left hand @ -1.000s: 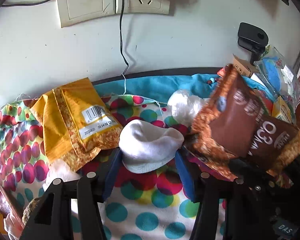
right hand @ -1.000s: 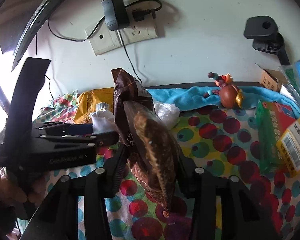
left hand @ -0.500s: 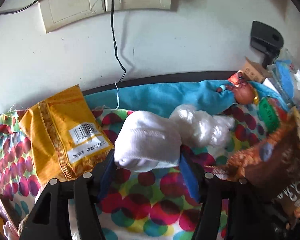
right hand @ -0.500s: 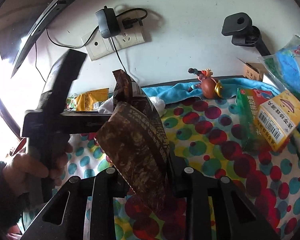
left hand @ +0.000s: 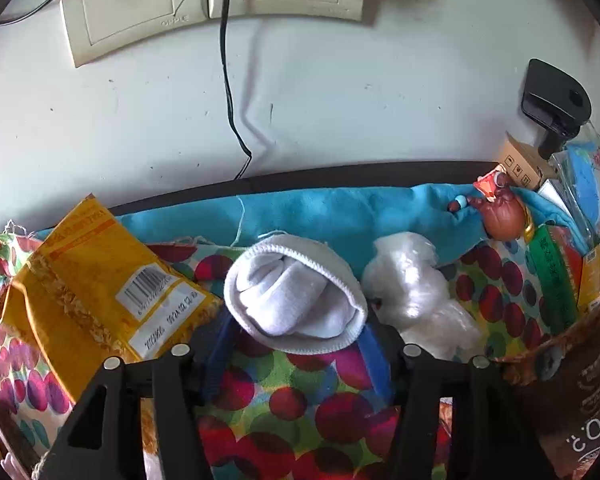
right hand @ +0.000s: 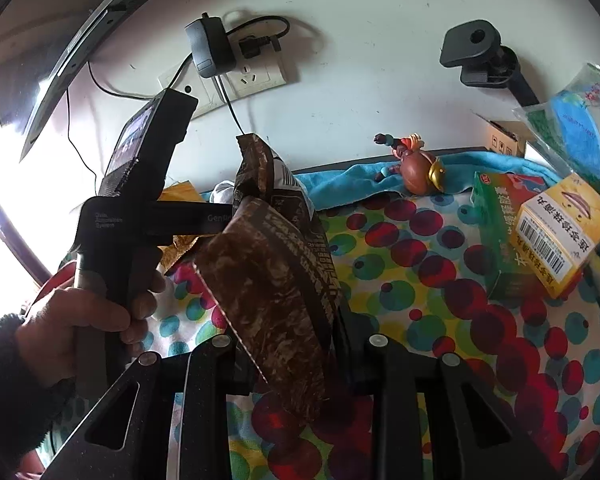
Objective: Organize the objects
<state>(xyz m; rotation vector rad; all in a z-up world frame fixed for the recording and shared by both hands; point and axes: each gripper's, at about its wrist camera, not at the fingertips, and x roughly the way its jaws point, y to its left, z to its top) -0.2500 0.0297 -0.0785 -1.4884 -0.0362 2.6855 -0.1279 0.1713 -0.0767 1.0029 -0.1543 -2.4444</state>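
Left gripper (left hand: 296, 344), jaws closing, pinches soft rolled white knit sock (left hand: 296, 296) lifted over the polka-dot cloth (left hand: 300, 408). Right gripper (right hand: 296, 344) clamps crinkly brown foil snack pouch (right hand: 276, 280), tilted upright, off the cloth.

A spotted cloth (left hand: 308, 396) carries a yellow packet (left hand: 100, 296), clear plastic wad (left hand: 412, 284) and boxes (right hand: 560, 232).

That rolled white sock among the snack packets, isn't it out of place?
Yes. The rolled white sock, gripped by the left gripper, sits between a yellow snack packet and crumpled clear plastic: clothing among food and packaging.
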